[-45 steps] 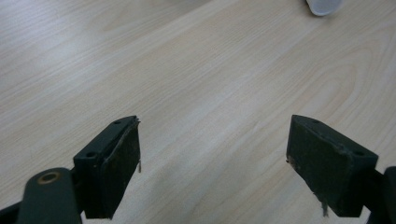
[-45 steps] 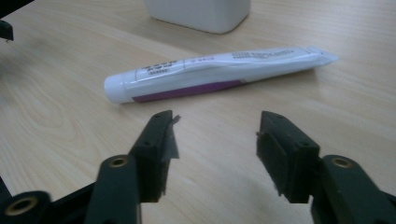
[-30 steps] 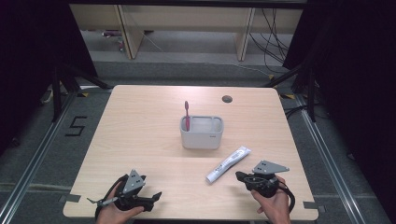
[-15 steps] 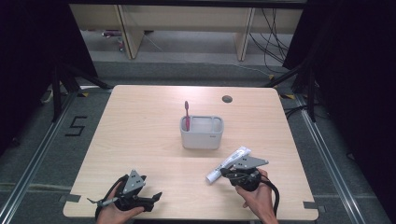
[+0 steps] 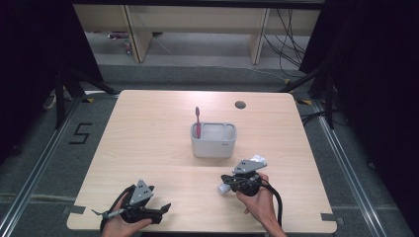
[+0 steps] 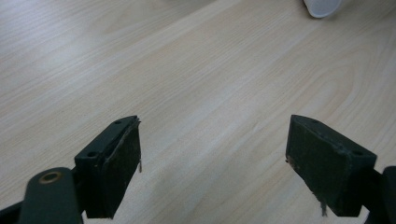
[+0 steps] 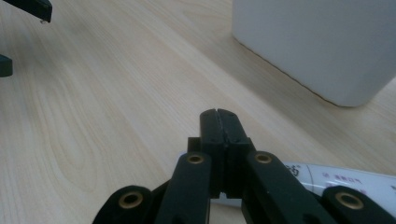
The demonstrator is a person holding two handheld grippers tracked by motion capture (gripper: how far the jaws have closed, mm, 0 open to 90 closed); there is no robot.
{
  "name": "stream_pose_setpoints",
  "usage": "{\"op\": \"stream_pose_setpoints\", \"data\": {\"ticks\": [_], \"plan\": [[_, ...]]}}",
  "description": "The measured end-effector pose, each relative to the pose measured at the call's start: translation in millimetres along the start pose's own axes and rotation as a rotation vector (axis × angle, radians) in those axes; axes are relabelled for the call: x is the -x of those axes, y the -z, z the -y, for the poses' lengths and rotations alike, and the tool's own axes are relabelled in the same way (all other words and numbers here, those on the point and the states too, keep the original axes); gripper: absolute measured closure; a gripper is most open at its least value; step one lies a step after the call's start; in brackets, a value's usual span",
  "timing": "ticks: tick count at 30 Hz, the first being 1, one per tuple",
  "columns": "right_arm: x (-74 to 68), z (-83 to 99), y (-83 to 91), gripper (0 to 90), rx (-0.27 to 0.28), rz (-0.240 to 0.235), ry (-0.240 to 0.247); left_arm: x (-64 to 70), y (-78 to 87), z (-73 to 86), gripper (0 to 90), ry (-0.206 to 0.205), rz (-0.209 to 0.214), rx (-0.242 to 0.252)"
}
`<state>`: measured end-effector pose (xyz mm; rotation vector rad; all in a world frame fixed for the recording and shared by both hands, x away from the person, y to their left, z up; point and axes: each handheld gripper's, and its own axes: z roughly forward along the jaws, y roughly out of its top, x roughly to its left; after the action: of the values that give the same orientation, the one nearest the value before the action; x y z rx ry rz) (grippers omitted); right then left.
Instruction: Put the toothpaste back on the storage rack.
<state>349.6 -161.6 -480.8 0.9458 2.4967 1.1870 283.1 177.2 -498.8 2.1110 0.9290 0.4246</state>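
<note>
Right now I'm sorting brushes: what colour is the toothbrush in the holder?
Red toothbrush, clearest in the high view.

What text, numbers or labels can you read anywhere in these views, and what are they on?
"5": black marking on the floor left of the table.
Small mark on the front of the grey holder: too small to read.
Reddish print on the white tube under the right hand-held gripper: blurred, unreadable.
No other text.
</note>
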Motion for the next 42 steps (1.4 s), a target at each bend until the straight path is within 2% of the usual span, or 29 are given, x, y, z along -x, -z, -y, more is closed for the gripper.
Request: {"op": "stream_pose_setpoints", "data": {"ticks": [4,6,11,13,17,18,19,20,22,23,24,25,26,27,28,29,30,31,32,38,39,40,41,42], "plan": [[-2.7,-3.2,-9.2,90.0,-0.015,-0.004,0.010,-0.2,0.3,-0.1,17.6,-0.008,-0.003,-0.005],[-4.9,-4.6,-15.0,90.0,-0.038,-0.005,-0.008,-0.5,0.3,0.1,17.6,-0.010,-0.002,-0.007],[-1.9,-5.2,-20.3,90.0,-0.054,-0.005,0.005,-0.3,0.2,0.1,17.6,-0.009,-0.001,-0.006],[-2.5,-4.5,-23.2,90.0,-0.073,-0.001,-0.014,-0.3,0.3,0.1,17.7,-0.011,-0.002,-0.007],[-2.3,-2.9,-26.6,90.0,-0.068,-0.006,-0.001,0.8,0.2,0.2,17.7,-0.001,0.008,0.002],[-2.1,-2.4,-26.0,90.0,-0.081,-0.008,-0.003,0.5,0.1,0.2,17.6,-0.004,0.004,0.000],[-3.5,-1.1,-25.7,90.0,-0.088,-0.005,-0.024,0.8,0.2,0.2,17.7,-0.002,0.006,0.003],[-2.6,-1.2,-24.2,90.0,-0.099,-0.024,-0.005,0.8,0.2,0.2,17.7,-0.002,0.006,0.003],[-2.7,-0.6,-23.4,90.0,-0.104,-0.020,-0.001,0.7,0.3,0.1,17.7,-0.005,0.006,0.002],[-4.7,0.6,-22.8,90.0,-0.108,-0.014,-0.023,0.8,0.3,0.2,17.7,-0.004,0.005,0.002],[-3.5,2.7,-21.8,90.0,-0.105,-0.016,0.000,0.8,0.4,0.2,17.7,-0.004,0.004,0.003],[-3.5,2.7,-21.8,90.0,-0.105,-0.016,0.000,0.4,1.0,0.1,17.7,-0.011,0.003,-0.004],[-2.6,3.1,-19.6,90.0,-0.121,-0.020,0.017,0.5,1.2,0.1,17.7,-0.011,0.003,-0.002],[-3.7,5.3,-18.8,90.0,-0.110,-0.015,0.005,0.4,1.3,0.1,17.7,-0.013,0.003,-0.004],[-1.1,6.9,-17.2,90.0,-0.100,-0.021,0.027,0.4,1.2,0.1,17.7,-0.012,0.003,-0.004],[-0.8,7.1,-13.7,90.0,-0.123,-0.029,0.018,0.3,1.2,0.1,17.7,-0.012,0.002,-0.004],[-1.3,8.8,-11.5,90.0,-0.115,-0.016,0.010,0.6,1.3,0.1,17.7,-0.011,0.001,-0.003],[-0.4,9.8,-9.0,90.0,-0.124,-0.023,0.014,0.5,1.2,0.0,17.7,-0.012,0.003,-0.003],[-0.7,13.2,-5.9,90.0,-0.126,-0.021,-0.009,1.1,0.7,0.1,17.7,-0.008,0.004,0.001],[2.0,21.9,2.9,90.0,-0.155,-0.025,-0.004,1.2,0.6,0.0,17.7,-0.012,0.003,-0.001],[3.4,23.4,4.1,90.0,-0.151,-0.040,0.013,1.3,0.4,0.1,17.7,-0.012,0.000,0.000],[3.2,25.7,5.3,90.0,-0.147,-0.029,0.001,1.3,0.4,0.1,17.8,-0.011,-0.001,0.000],[1.5,27.6,9.0,90.0,-0.161,-0.021,-0.041,1.2,0.5,0.1,17.7,-0.011,-0.002,0.000],[5.8,28.3,9.6,90.0,-0.155,-0.037,0.003,1.2,0.5,0.1,17.7,-0.011,-0.001,0.000]]}}
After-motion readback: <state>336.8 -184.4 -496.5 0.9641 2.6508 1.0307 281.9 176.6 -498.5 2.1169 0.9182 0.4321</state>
